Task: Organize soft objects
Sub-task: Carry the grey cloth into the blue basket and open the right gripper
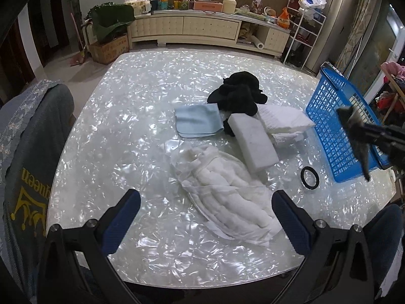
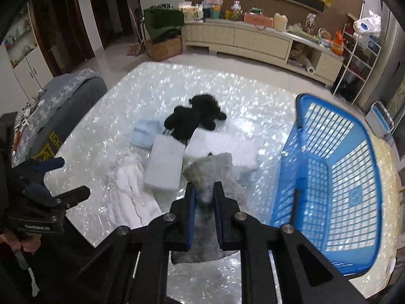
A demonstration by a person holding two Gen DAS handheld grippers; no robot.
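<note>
- Pearly white table [image 1: 106,116] filled the living room view, with a cluttered cabinet [image 1: 202,25] behind.
- Left gripper [image 1: 206,215] hovered with jaws spread wide, holding nothing, above a white padded cloth [image 1: 227,192].
- Right gripper [image 2: 205,192] pinched a grey fuzzy cloth [image 2: 212,169], lifted off the table, beside the blue basket [image 2: 329,177].

Grey cloth [image 1: 354,126] motion-blurred

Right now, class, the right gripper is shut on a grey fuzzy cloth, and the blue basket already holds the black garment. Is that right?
Not quite. The right gripper is shut on the grey fuzzy cloth, but the blue basket is empty; the black garment lies on the table, as the right wrist view shows.
</note>
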